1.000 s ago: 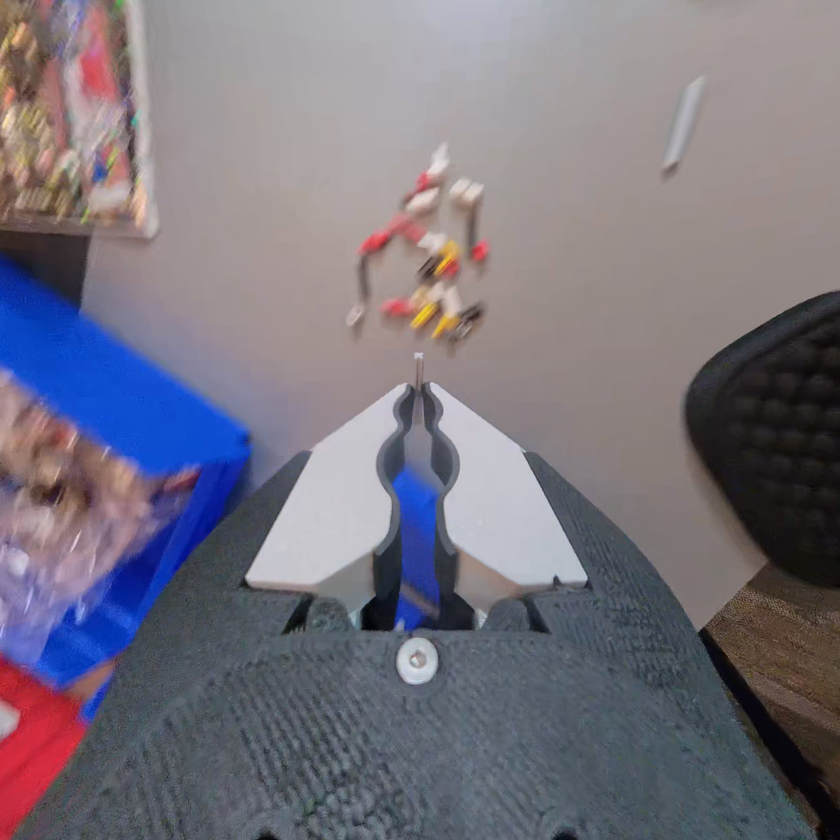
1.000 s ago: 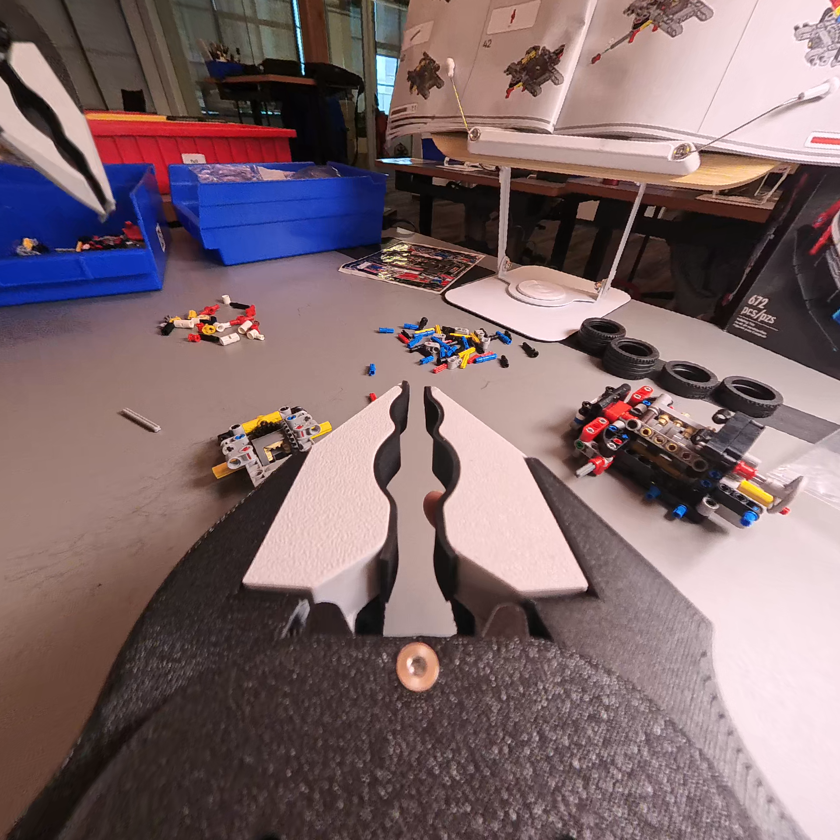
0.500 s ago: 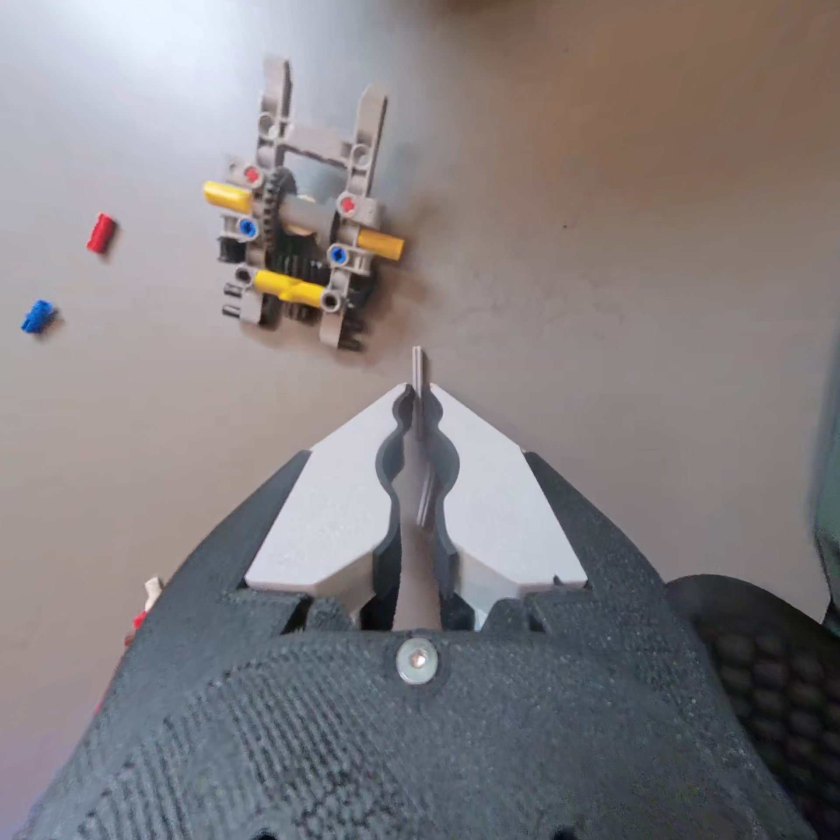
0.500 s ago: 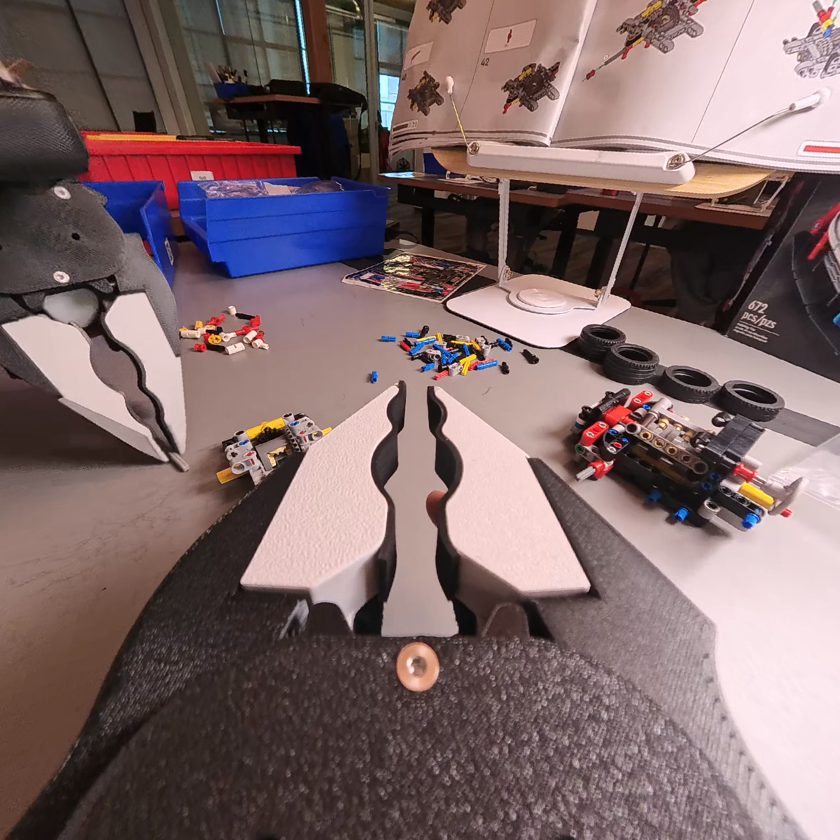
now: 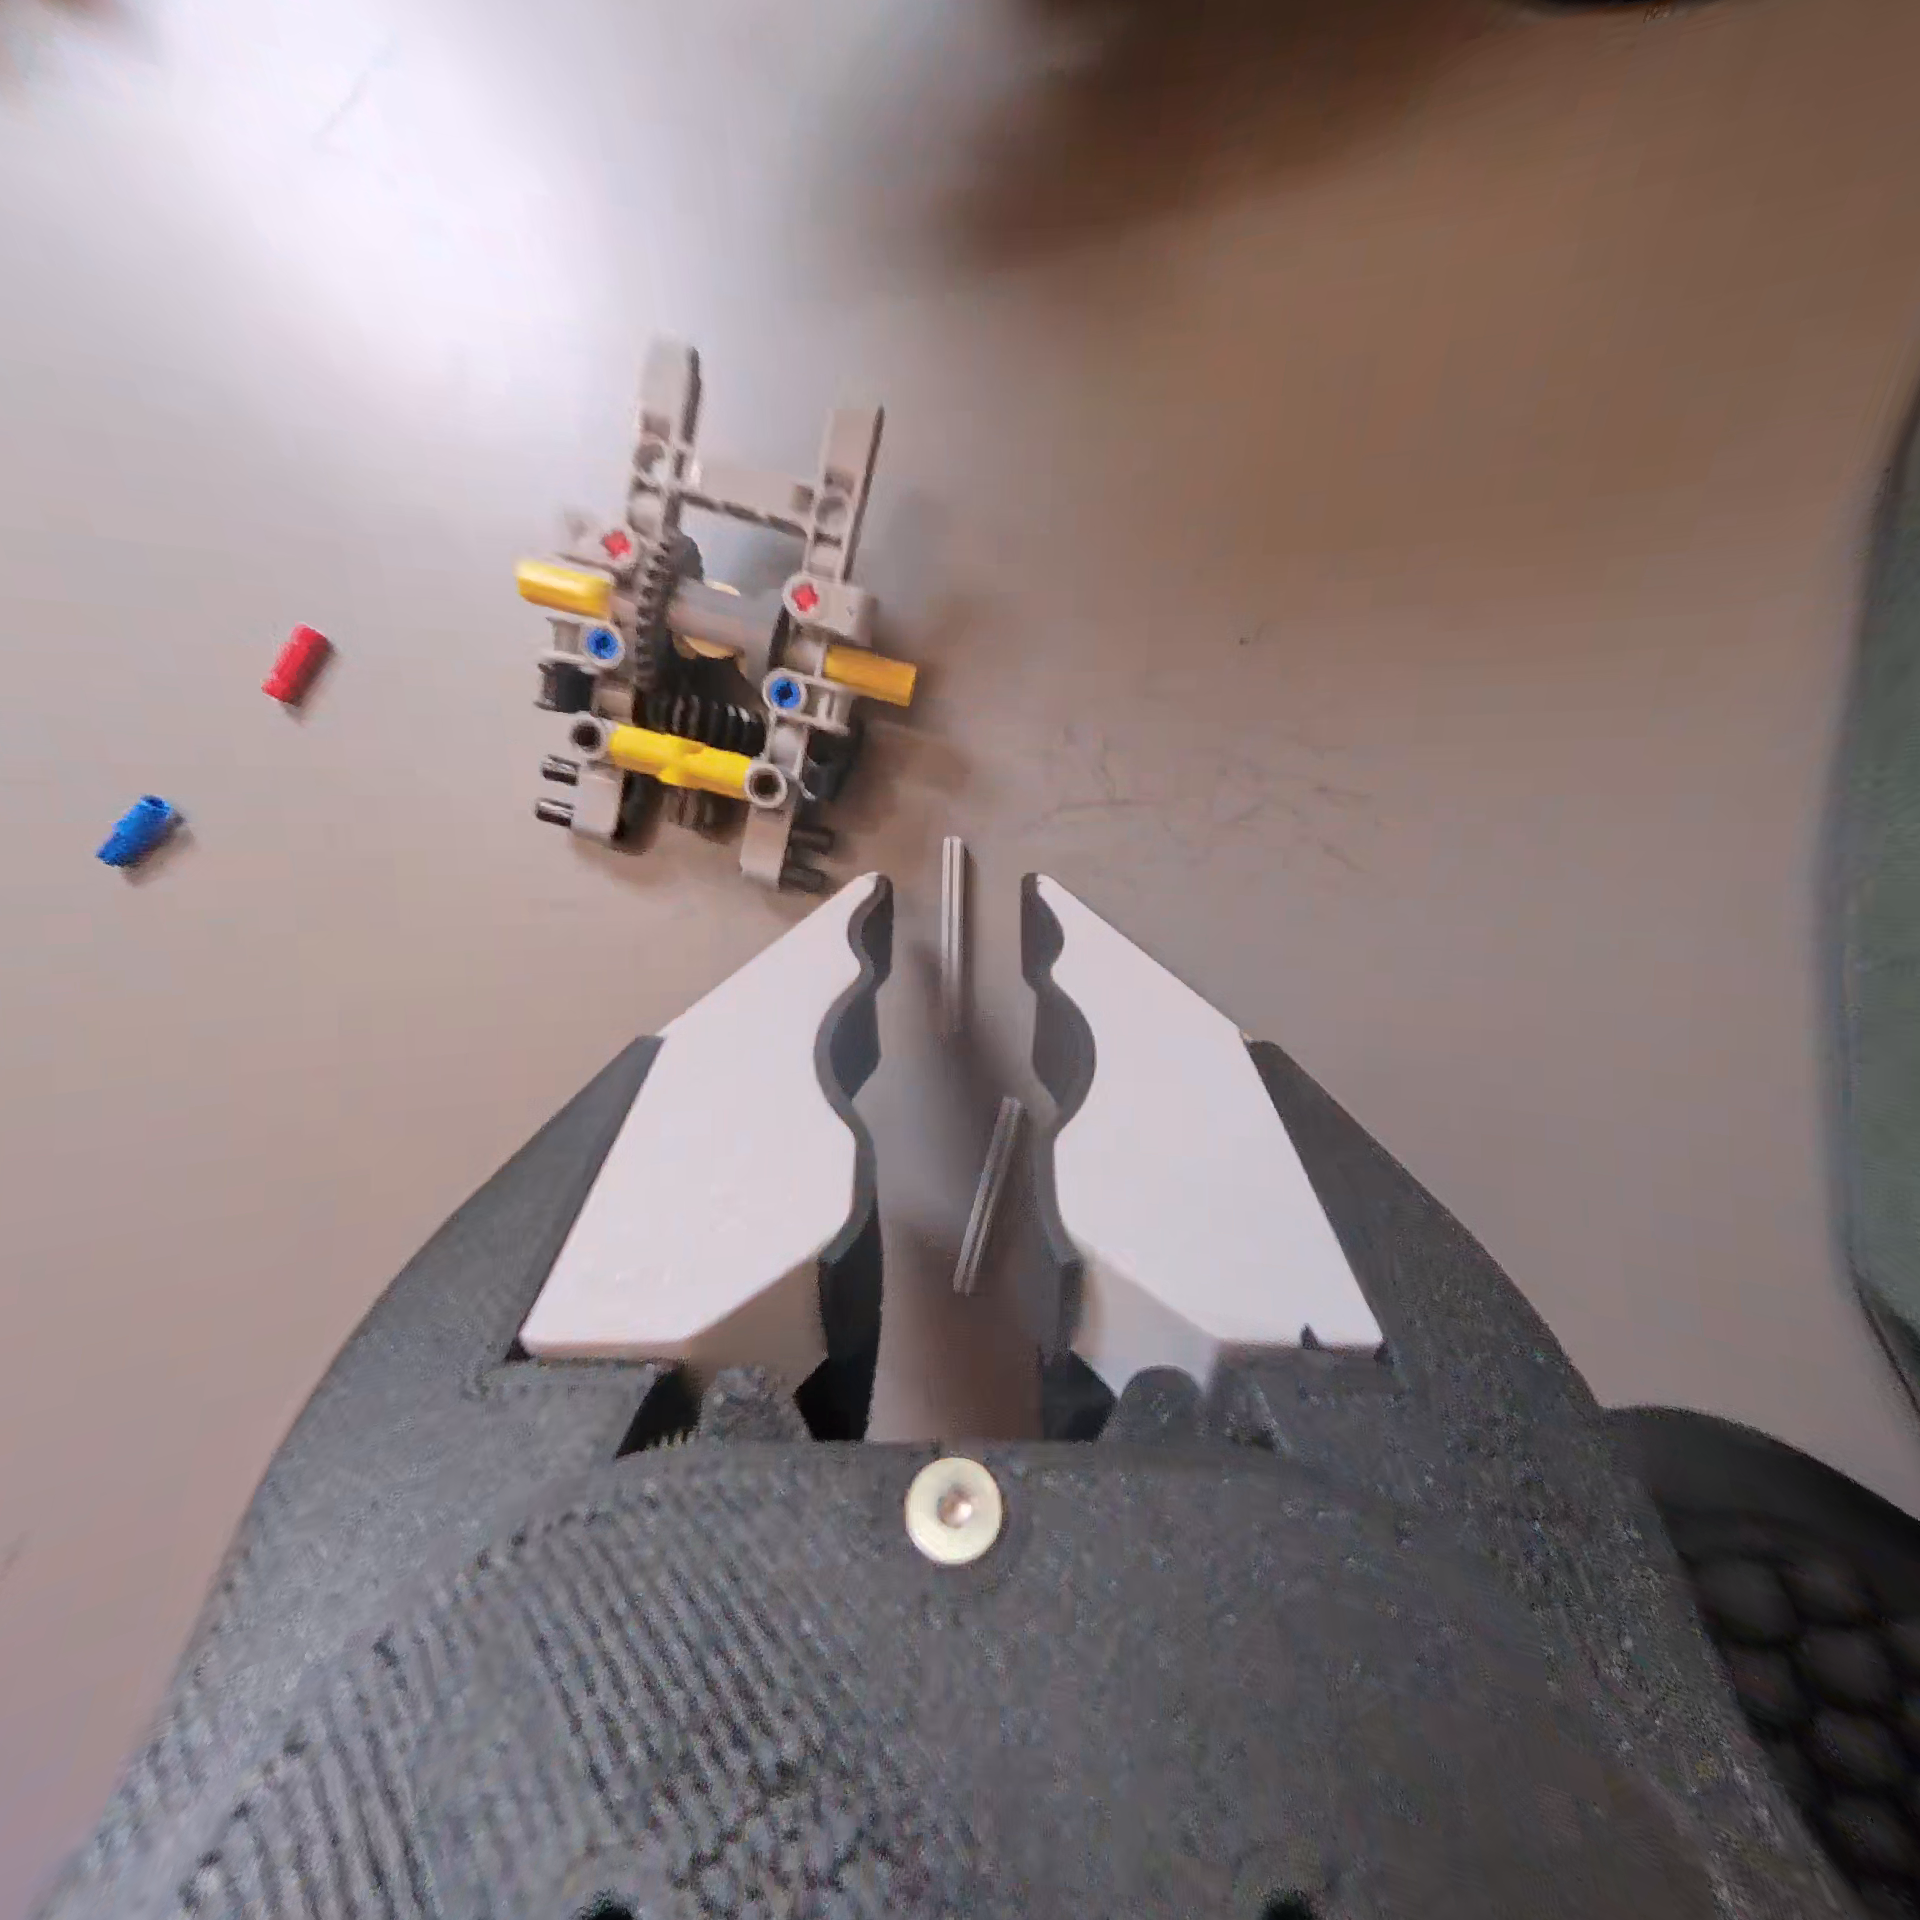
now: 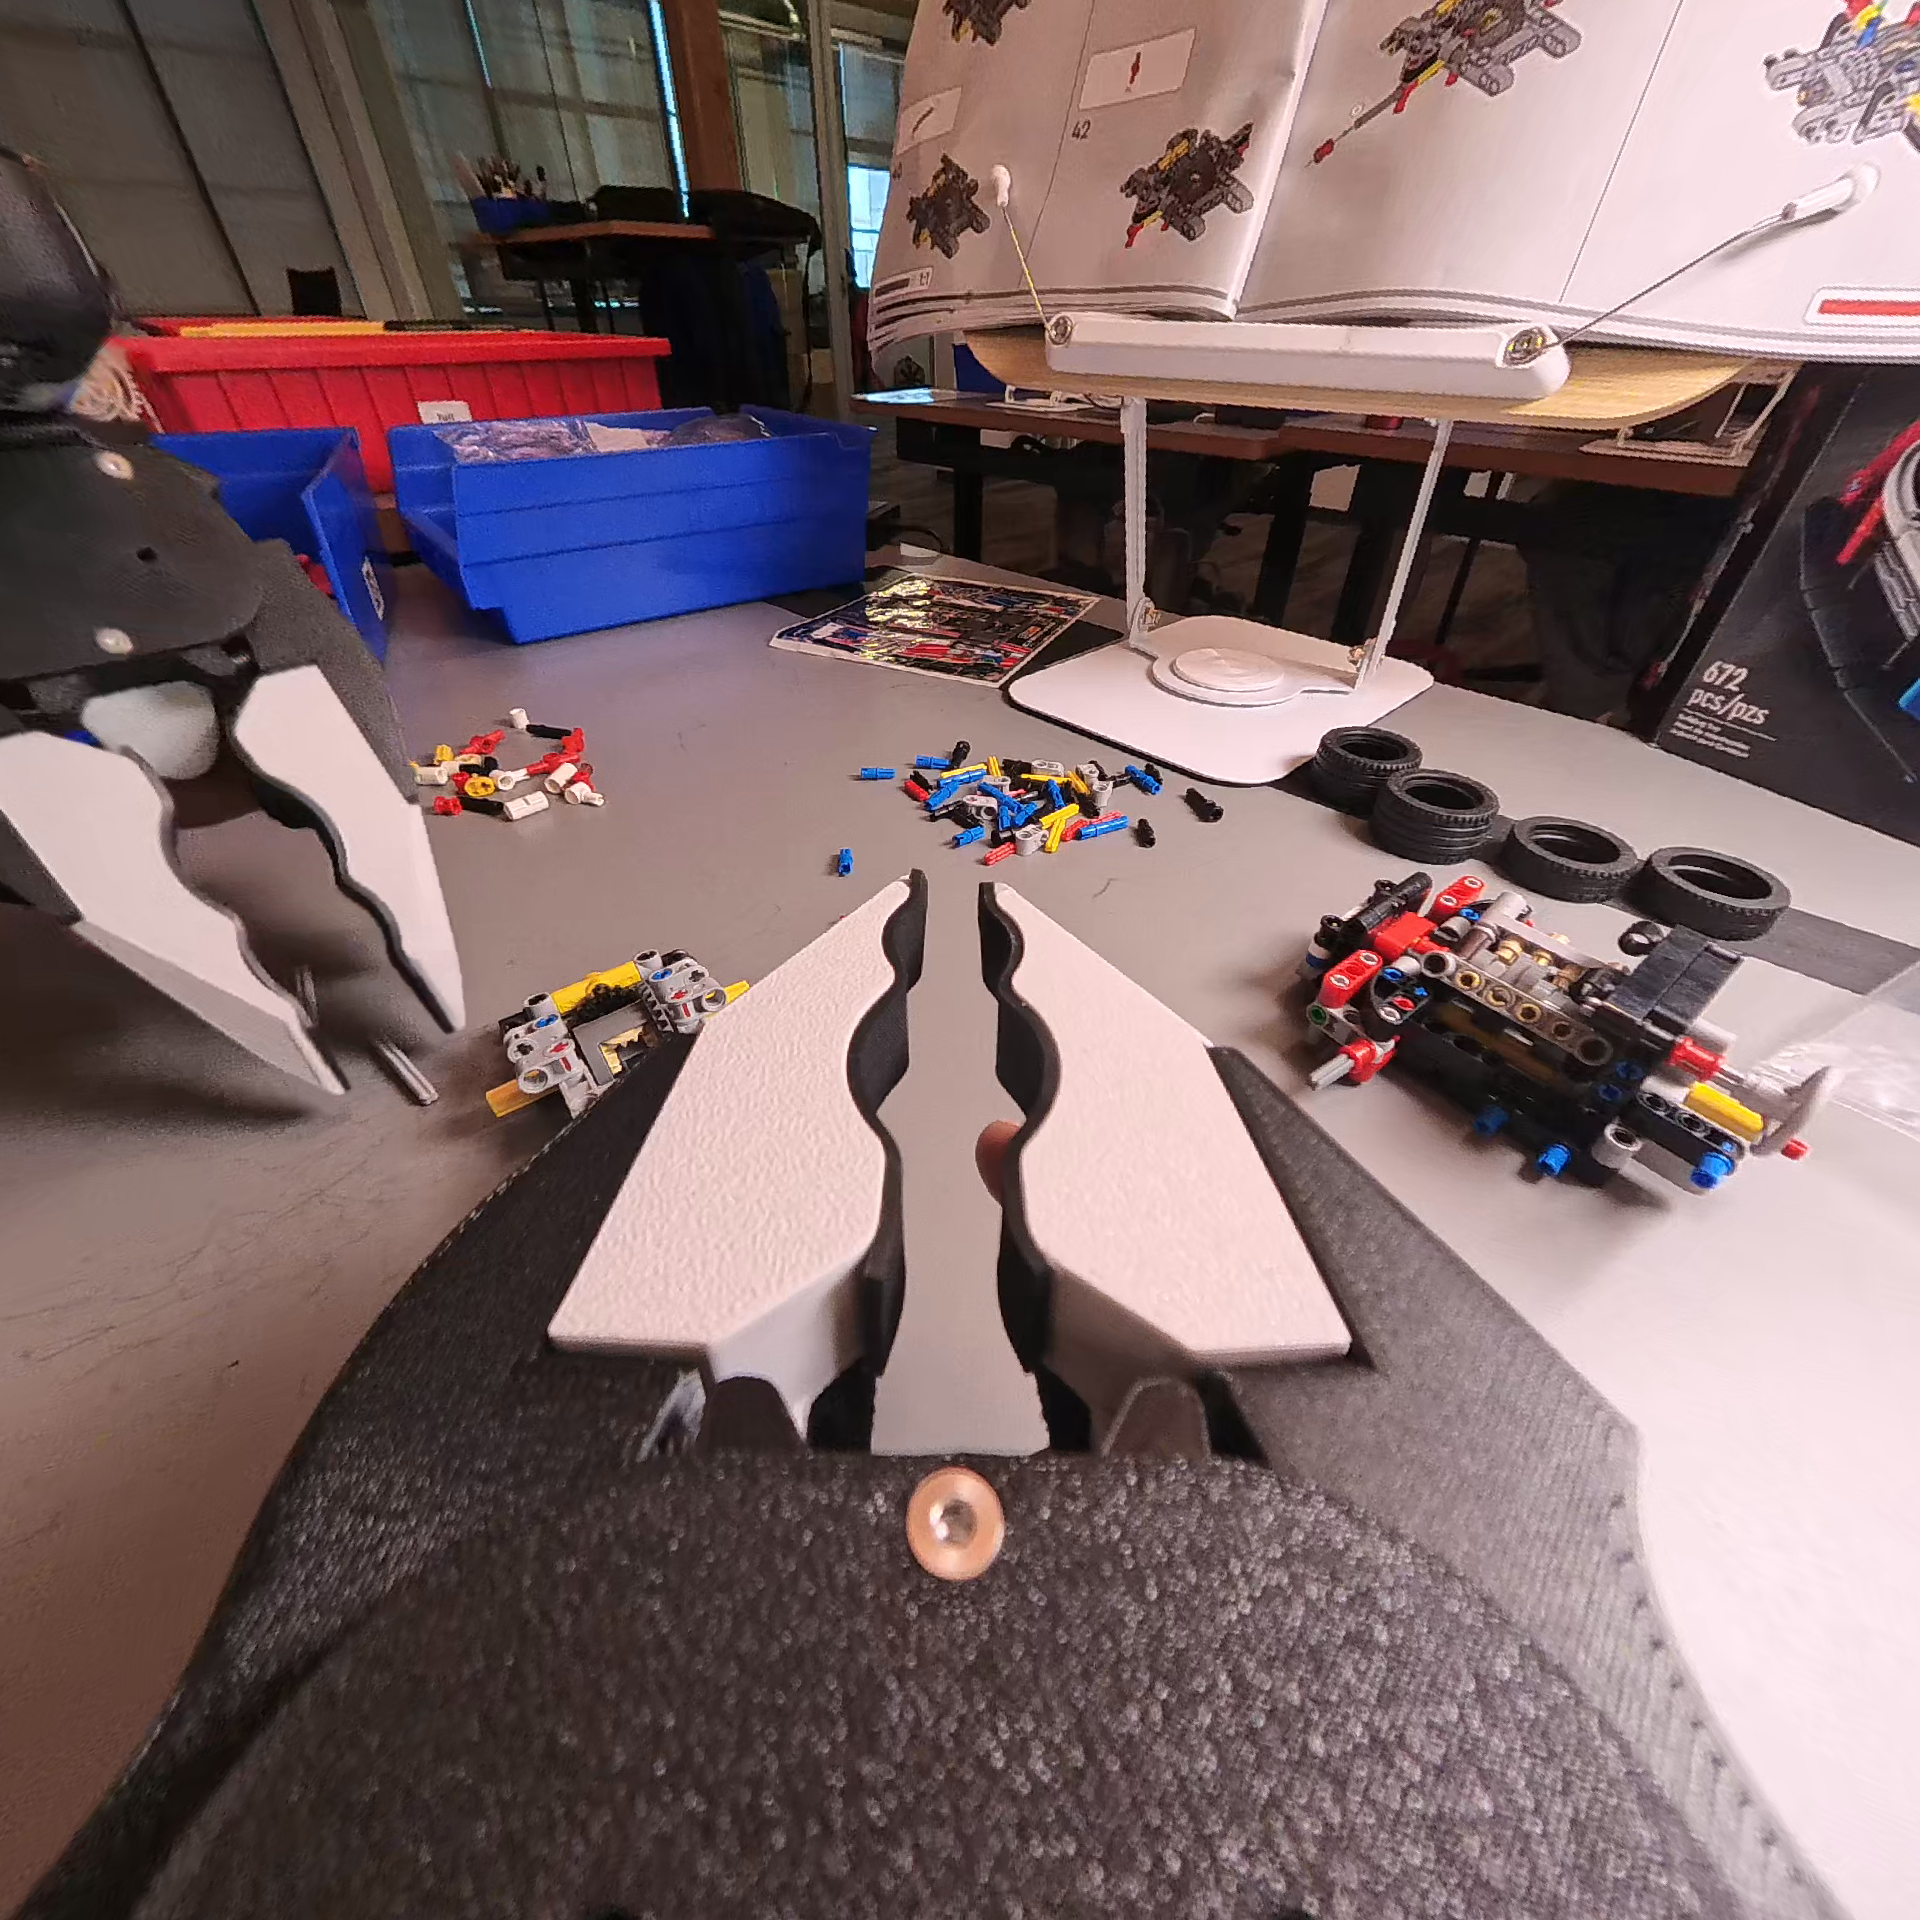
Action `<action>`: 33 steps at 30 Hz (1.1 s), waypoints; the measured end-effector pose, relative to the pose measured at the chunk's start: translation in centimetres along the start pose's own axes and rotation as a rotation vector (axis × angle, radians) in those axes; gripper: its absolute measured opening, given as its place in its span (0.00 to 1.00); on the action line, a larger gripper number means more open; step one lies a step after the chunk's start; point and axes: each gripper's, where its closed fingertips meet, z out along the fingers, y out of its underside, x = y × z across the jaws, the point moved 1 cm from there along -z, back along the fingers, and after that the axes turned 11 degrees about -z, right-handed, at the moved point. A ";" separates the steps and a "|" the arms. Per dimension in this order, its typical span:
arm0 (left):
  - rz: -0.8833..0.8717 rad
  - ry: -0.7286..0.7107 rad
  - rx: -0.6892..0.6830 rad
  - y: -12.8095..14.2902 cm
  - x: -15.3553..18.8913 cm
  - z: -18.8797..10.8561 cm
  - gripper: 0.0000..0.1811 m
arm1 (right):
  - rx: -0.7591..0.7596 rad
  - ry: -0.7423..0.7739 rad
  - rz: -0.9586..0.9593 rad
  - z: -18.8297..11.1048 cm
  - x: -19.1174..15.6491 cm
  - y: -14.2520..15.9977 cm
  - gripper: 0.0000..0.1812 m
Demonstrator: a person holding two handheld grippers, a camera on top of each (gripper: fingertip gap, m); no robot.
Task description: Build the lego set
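The left claw (image 5: 954, 883) points down at the tabletop (image 5: 1351, 623) with its jaws spread, a thin grey axle (image 5: 953, 930) loose between them. The small gear assembly (image 5: 717, 665) lies upper left. The right claw (image 6: 951, 883) stands slightly parted, holding nothing.

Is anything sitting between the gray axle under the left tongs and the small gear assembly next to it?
Nothing visible. The gray axle lies on bare table below the open left tongs, with only clear tabletop between it and the small gear assembly.
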 end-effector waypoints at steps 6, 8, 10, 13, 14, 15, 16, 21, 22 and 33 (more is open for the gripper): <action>-0.064 -0.062 0.407 -3.2 -2.1 -3.7 0.20 | 0.005 -0.004 -0.015 -0.1 -0.2 -0.1 0.05; -0.078 -0.122 0.551 -3.9 -3.3 -5.6 0.22 | 0.004 -0.005 -0.017 -0.1 -0.2 -0.1 0.05; -0.092 -0.189 0.669 -4.0 -4.5 -7.2 0.26 | 0.003 -0.006 -0.016 0.0 -0.2 -0.1 0.05; -0.137 -0.228 0.785 -3.7 -5.8 -8.4 0.28 | 0.001 -0.008 -0.016 0.0 -0.3 0.0 0.05; -0.159 -0.225 0.808 -3.5 -6.1 -8.6 0.29 | 0.000 -0.008 -0.016 0.0 -0.3 0.0 0.05; -0.182 -0.222 0.827 -3.2 -6.4 -8.6 0.30 | -0.001 -0.009 -0.017 0.0 -0.3 0.0 0.05; -0.199 -0.219 0.842 -3.0 -6.6 -8.6 0.32 | -0.002 -0.011 -0.019 0.0 -0.3 0.0 0.05; -0.187 -0.342 0.909 -2.1 -8.3 -9.6 0.29 | -0.007 -0.017 -0.059 0.1 -0.6 0.0 0.05; -0.183 -0.395 0.948 -2.0 -8.8 -10.4 0.26 | -0.008 -0.018 -0.071 0.2 -0.7 0.0 0.05; -0.293 -0.390 1.019 -0.9 -10.2 -11.4 0.00 | -0.019 -0.036 -0.079 0.5 -0.9 0.1 0.05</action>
